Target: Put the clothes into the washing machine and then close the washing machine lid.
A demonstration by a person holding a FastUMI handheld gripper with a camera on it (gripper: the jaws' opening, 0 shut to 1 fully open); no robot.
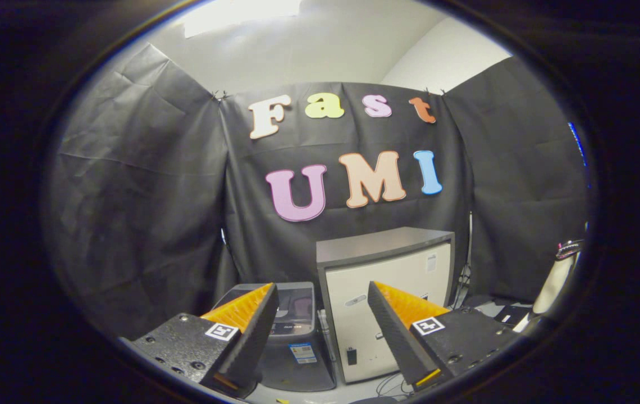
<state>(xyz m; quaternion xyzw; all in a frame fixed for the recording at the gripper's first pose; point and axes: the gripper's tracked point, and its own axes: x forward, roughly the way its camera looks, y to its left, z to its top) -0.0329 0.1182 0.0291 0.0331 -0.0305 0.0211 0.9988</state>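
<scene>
**Gripper spread wide, nothing held, facing the washing machine**

The gripper (323,314) sits low in the frame with its two fingers (250,331) spread wide apart and nothing between them. Beyond the left finger, low and left of centre, stands a small dark grey washing machine (297,342); its top panel looks translucent and a label shows on its front. Whether its lid is open or down cannot be told from here. Just to its right, at centre, a taller pale cabinet (387,303) with a grey top stands against the black cloth wall (140,196). Cables (393,384) lie on the floor near the cabinet's foot. At the right edge, a pale, curved object (556,280) leans, too unclear to name.
</scene>
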